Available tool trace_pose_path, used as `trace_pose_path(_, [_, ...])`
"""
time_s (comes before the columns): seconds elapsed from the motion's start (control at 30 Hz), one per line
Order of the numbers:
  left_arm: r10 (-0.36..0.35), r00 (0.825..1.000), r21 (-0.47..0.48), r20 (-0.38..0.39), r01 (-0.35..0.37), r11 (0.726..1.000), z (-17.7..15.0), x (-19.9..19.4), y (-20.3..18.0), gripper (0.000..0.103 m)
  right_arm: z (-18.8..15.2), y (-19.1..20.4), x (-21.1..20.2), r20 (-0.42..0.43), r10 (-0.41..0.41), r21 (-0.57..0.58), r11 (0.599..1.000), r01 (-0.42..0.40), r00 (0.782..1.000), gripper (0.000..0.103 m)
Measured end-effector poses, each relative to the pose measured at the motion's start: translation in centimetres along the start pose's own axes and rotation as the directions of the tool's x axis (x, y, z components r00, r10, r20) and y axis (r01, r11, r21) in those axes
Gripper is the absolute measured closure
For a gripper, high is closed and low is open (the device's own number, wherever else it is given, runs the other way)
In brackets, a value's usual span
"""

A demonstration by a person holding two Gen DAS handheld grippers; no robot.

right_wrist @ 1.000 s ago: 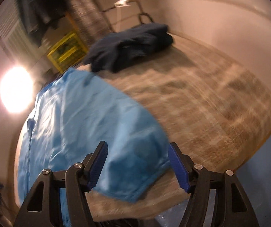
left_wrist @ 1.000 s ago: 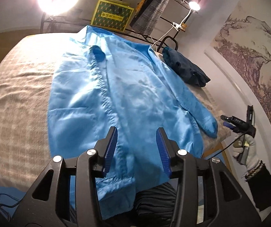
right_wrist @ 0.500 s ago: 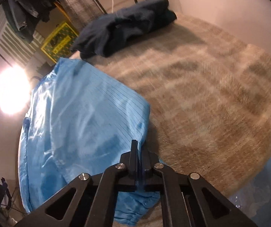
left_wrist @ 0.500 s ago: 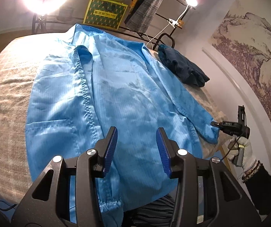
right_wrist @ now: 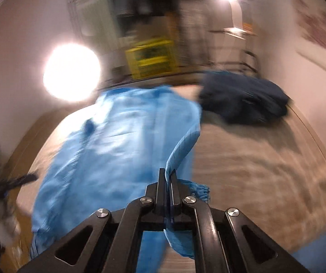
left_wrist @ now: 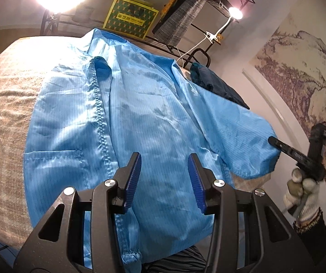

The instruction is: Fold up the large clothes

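The left gripper is hovering with its jaws spread wide and empty over the lower front of the shiny light-blue long-sleeved coat, which is lying spread on the beige checked bed cover. The right gripper is pinching the coat's sleeve, lifted clear of the bed. Farther off, a dark navy bundled garment is lying near the wall, beyond it a yellow-green patterned box.

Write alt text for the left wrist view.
A light blue jacket lies spread on a beige plaid bed; the open left gripper hovers above its hem. At right, the shut right gripper lifts the sleeve cuff.
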State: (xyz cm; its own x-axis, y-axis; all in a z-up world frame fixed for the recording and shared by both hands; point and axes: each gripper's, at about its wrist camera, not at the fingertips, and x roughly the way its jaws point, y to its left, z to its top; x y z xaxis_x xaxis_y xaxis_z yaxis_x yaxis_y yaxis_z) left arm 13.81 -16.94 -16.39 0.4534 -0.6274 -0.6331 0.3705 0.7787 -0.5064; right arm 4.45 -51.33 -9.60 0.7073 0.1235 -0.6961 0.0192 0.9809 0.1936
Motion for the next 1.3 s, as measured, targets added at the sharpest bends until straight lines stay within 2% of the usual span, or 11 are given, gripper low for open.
trace_pose_path(0.13, [-0.001,1.0,-0.033,0.005,0.001,0.999,0.1,0.0,1.0,0.06,-1.7,8.0,1.6,-0.088,0.111,-0.222,0.966,-0.129,0.99,0.103])
trace_pose_path(0.3, [-0.016,1.0,-0.117,0.0,0.016,0.993,0.1,0.3,2.9,0.06,-6.3,14.7,5.1,-0.243,0.142,-0.421,0.876,-0.236,0.959,0.103])
trace_pose_path(0.47, [-0.047,0.998,-0.166,-0.036,0.04,0.985,-0.2,1.4,3.9,0.06,-8.5,15.8,5.9,-0.309,0.183,-0.45,0.837,-0.313,0.933,0.1])
trace_pose_path(0.57, [-0.073,0.994,-0.185,-0.082,0.057,0.981,-0.6,3.1,3.7,0.06,-8.9,15.6,5.8,-0.33,0.188,-0.47,0.817,-0.334,0.925,0.088])
trace_pose_path(0.83, [-0.096,0.978,-0.152,-0.184,0.068,0.986,-1.8,7.4,1.8,0.06,-10.9,13.3,3.9,-0.404,0.106,-0.546,0.769,-0.332,0.909,0.1])
trace_pose_path(0.9, [-0.076,0.974,-0.139,-0.214,0.047,0.989,-2.1,8.5,1.4,0.06,-10.3,11.7,3.4,-0.386,0.108,-0.497,0.812,-0.305,0.916,0.096])
trace_pose_path(0.93, [-0.068,0.972,-0.139,-0.226,0.037,0.99,-2.3,9.0,1.4,0.059,-9.6,10.4,3.3,-0.37,0.111,-0.45,0.847,-0.283,0.922,0.078])
trace_pose_path(1.0, [-0.063,0.965,-0.149,-0.253,0.026,0.988,-2.7,10.1,1.4,0.052,-8.1,7.6,3.0,-0.327,0.136,-0.329,0.912,-0.247,0.935,0.062])
trace_pose_path(1.07, [-0.061,0.96,-0.144,-0.275,0.021,0.989,-3.1,10.9,1.1,0.052,-7.1,5.2,2.7,-0.312,0.193,-0.209,0.941,-0.265,0.93,0.062])
trace_pose_path(1.2, [-0.088,0.959,-0.135,-0.269,0.053,0.989,-3.1,11.3,0.5,0.052,-7.0,0.9,3.5,-0.333,0.312,0.036,0.947,-0.319,0.89,0.055])
trace_pose_path(1.3, [-0.097,0.958,-0.141,-0.269,0.06,0.988,-3.1,11.5,0.5,0.052,-8.3,-0.3,4.6,-0.36,0.33,0.118,0.944,-0.308,0.873,0.049])
